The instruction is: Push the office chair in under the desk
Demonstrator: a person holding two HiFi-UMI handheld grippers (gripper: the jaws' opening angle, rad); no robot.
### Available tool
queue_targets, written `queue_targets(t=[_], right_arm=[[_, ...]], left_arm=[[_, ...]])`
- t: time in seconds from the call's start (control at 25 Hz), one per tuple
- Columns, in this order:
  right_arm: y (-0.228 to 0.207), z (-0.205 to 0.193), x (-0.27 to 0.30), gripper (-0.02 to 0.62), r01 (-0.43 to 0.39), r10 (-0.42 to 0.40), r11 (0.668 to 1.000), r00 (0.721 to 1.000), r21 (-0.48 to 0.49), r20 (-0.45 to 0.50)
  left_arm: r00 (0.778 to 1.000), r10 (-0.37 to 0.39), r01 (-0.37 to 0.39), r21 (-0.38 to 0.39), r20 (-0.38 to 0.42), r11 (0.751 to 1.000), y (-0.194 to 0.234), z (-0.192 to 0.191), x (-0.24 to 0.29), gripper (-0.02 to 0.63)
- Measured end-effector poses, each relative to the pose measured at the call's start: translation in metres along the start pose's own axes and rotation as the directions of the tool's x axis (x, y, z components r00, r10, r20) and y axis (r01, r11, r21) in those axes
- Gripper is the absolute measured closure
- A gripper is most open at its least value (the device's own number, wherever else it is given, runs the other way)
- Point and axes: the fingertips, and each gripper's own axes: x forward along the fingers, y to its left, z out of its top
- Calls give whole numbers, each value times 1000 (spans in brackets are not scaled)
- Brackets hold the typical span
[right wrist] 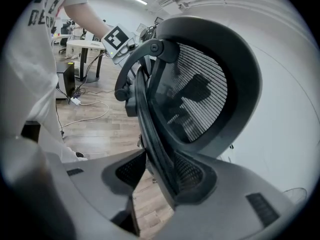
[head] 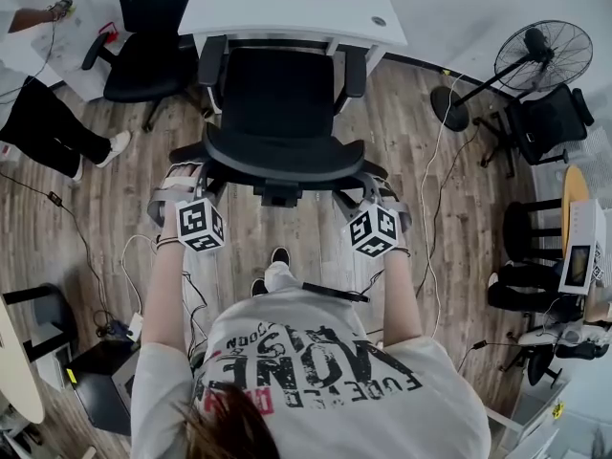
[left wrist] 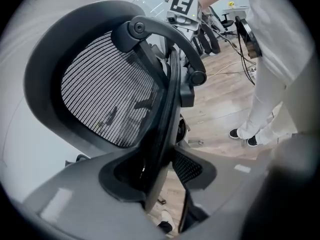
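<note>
The left gripper (left wrist: 162, 176) and right gripper (right wrist: 160, 176) each clamp the chair (head: 277, 113) back's rim. The chair faces a white desk (head: 287, 8) on wood floor (head: 296, 228); a fan (head: 547, 54) stands nearby.

T-shirt print (head: 316, 366): big dark letters on the person's shirt, on the near side of the office chair (head: 277, 122); the largest row looks like "ONE", and the smaller rows are too creased to read.
Red patch on the shirt (head: 239, 402): lettering too small to tell.
Shirt print in the right gripper view (right wrist: 42, 9): cut-off dark letters, not readable.
Left gripper's cube (head: 199, 225): left of the office chair's back; black-and-white square code, no letters.
Right gripper's cube (head: 375, 229): right of the office chair's back; same kind of code.
Screen device (head: 579, 264): far right of the office chair; display unreadable.
</note>
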Motion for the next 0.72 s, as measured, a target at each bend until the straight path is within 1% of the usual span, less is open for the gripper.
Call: queue_targets(t=[0.24,0.72], right_arm=[[-17,-12,6,430,-8,8,1000,1000,-8,1],[-58,-25,32,428,-2,2,1000,1000,-30,7]], left_arm=[[1000,3,-3,-15,-12,1000,7,10,13,417],[1000,1,-3,-46,-31,999,34,16,49,417]])
